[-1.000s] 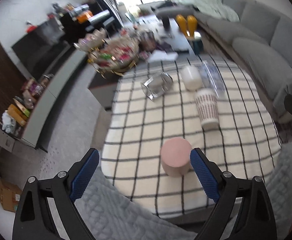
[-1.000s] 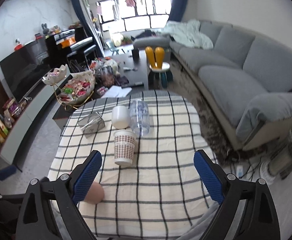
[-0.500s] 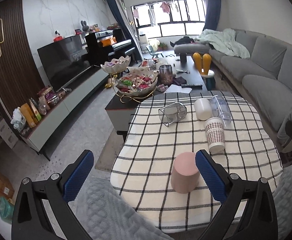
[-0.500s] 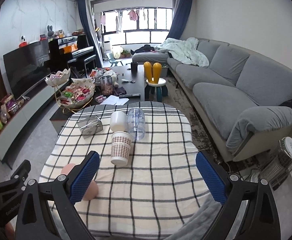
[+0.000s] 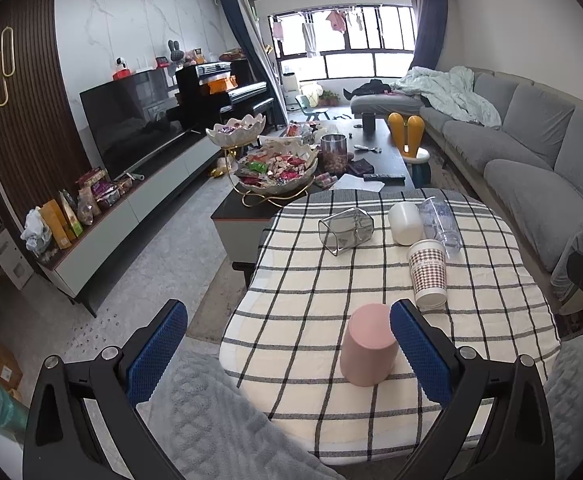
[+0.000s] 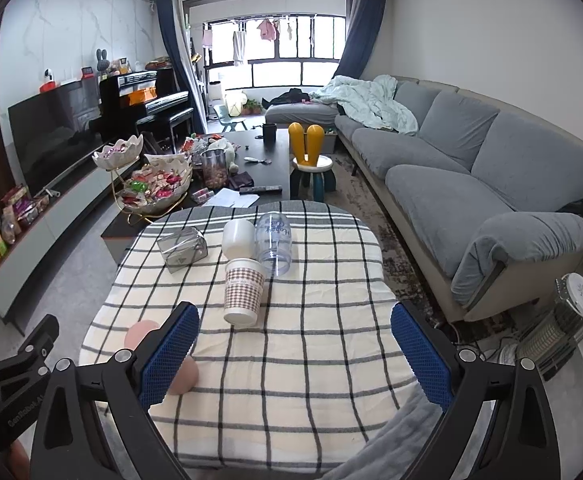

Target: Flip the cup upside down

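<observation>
Left tongs [image 5: 287, 352] have lifted back, spread wide and empty, pink cup [image 5: 367, 350] mouth-down at their 3 o'clock; right tongs [image 6: 293, 354] gape idle — flip looks done.

Checked tablecloth [image 5: 299, 280], grey sofa [image 6: 471, 168], snack bowls [image 5: 277, 168]

Daylight from window [image 6: 275, 64]; sharp; fisheye-warped edges.

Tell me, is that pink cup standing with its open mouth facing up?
No, the pink cup sits mouth down on the checked tablecloth, its closed base on top.
</observation>
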`<act>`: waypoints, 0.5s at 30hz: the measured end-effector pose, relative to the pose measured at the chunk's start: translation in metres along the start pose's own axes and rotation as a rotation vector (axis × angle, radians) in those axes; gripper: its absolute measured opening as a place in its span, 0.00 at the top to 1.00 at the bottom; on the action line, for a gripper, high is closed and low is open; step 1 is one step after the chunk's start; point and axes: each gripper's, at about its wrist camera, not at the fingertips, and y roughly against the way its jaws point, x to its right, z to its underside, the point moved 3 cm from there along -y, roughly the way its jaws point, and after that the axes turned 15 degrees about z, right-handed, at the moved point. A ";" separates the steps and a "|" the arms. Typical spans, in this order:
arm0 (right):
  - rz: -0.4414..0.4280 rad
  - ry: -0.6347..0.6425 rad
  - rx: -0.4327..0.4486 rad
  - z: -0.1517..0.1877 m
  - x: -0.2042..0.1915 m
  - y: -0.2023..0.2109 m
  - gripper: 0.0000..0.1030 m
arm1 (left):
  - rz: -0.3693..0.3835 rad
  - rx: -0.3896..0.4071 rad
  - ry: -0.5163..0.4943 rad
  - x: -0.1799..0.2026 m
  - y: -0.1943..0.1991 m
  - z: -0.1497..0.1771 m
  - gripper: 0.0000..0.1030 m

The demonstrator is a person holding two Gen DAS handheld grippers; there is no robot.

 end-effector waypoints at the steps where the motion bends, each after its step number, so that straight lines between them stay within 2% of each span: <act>1: 0.000 -0.001 0.000 0.000 0.000 0.000 0.06 | 0.000 0.001 -0.002 0.000 0.001 0.000 0.00; 15: -0.002 -0.001 0.002 0.000 0.001 0.000 0.06 | 0.005 0.001 0.002 0.005 0.003 -0.003 0.00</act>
